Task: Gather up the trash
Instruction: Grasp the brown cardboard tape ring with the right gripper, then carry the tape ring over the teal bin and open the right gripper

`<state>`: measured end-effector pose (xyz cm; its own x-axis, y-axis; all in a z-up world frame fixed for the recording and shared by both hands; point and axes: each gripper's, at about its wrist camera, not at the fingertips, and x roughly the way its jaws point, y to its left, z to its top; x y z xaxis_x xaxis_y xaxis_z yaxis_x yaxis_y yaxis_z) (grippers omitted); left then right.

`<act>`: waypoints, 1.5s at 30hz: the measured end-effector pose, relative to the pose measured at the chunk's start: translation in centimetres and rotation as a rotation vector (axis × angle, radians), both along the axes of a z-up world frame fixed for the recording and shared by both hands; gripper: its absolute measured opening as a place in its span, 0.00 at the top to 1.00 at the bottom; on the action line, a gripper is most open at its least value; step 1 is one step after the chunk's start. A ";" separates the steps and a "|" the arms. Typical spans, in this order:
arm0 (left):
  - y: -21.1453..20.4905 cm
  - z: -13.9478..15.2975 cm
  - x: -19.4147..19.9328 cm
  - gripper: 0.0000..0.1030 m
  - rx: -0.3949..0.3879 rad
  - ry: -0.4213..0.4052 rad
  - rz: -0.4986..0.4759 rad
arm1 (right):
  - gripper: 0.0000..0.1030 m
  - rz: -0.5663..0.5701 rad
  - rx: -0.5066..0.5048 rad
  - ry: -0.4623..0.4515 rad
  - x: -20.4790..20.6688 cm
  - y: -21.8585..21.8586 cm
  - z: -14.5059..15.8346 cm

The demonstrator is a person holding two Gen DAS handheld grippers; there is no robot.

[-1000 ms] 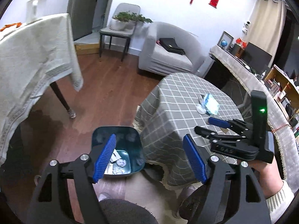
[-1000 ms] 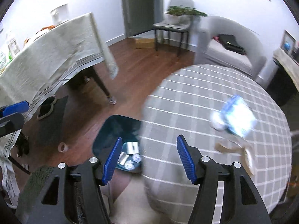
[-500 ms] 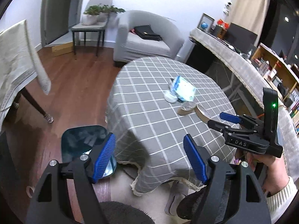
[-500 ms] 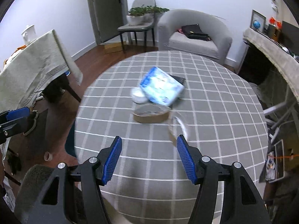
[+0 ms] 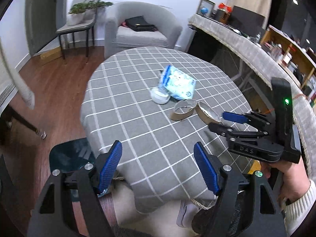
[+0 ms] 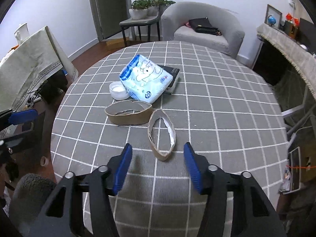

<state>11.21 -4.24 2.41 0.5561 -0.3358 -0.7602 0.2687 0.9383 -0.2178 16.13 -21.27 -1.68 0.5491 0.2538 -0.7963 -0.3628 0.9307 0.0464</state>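
Right gripper jaws are closing at this moment, with nothing pressed between the blue pads; the nearer cardboard ring lies just beyond the fingertips, roughly centred on the gap. Left gripper stands wide apart and empty, over the near edge of the round table. Taking the tissue pack as landmark: the nearer ring lies in front of it toward the person, a second cardboard ring lies just in front of the pack and beside the first, a small white tub touches the pack on its left, and a dark flat object, partly hidden, sits under the pack's far right side. A dark blue bin stands on the floor at the table's left, well apart from the pack. Both rings appear to be torn, flattened tape cores: light, thin-walled, and likely to collapse further under a squeeze. Recommended hold, as a judgement: pinch across one wall of the ring at its near end, one pad inside and one outside, since a squeeze across the whole loop may simply fold it. The cloth may wrinkle if the pads drag. Right gripper points steeply downward at the tabletop; the hand grips its handle from behind, a cream cuff at the wrist.
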 end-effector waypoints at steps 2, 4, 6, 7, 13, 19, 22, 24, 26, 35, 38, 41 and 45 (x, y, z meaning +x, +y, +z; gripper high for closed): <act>-0.8 -0.6 0.6 0.24 0.029 -0.008 -0.034 | 0.54 0.013 -0.011 -0.006 0.5 0.4 -0.4; -1.4 -1.1 1.2 0.24 0.051 -0.009 -0.060 | 0.62 0.016 -0.023 -0.018 1.0 0.6 -0.7; -1.9 -1.7 1.9 0.24 0.058 -0.004 -0.079 | 0.66 0.016 -0.025 -0.021 1.4 0.7 -1.0; -2.0 -1.8 2.2 0.24 0.057 -0.003 -0.087 | 0.66 0.017 -0.018 -0.027 1.5 0.7 -1.0; -3.5 -2.8 4.2 0.24 0.073 -0.008 -0.132 | 0.70 0.011 -0.004 -0.040 1.7 -0.2 -1.0; -5.1 -3.7 5.6 0.25 0.078 -0.016 -0.194 | 0.71 -0.042 0.063 -0.040 1.4 -3.5 -0.3; -6.0 -4.0 6.3 0.26 0.075 -0.021 -0.223 | 0.71 -0.067 0.078 -0.046 0.8 -5.1 0.2; -6.8 -4.1 6.8 0.27 0.083 -0.024 -0.240 | 0.71 -0.081 0.083 -0.051 0.4 -6.1 0.5; -7.4 -4.3 7.2 0.27 0.079 -0.018 -0.248 | 0.70 -0.091 0.089 -0.053 0.0 -7.1 0.7; -9.7 -5.1 8.9 0.38 0.052 0.010 -0.243 | 0.70 -0.132 0.097 -0.046 -1.7 -10.0 1.0; -10.3 -5.2 9.2 0.43 0.073 0.002 -0.226 | 0.70 -0.139 0.093 -0.041 -2.3 -10.7 1.2; -10.7 -5.1 9.2 0.59 0.086 0.005 -0.221 | 0.70 -0.142 0.090 -0.044 -3.0 -10.9 1.6; -11.1 -4.9 8.4 0.71 0.073 0.015 -0.232 | 0.70 -0.141 0.084 -0.052 -4.0 -10.4 2.4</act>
<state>19.59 -15.31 -2.50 0.4592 -0.3974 -0.7944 0.4761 0.8651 -0.1576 12.11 -31.71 0.69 0.6240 0.2355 -0.7451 -0.2324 0.9663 0.1109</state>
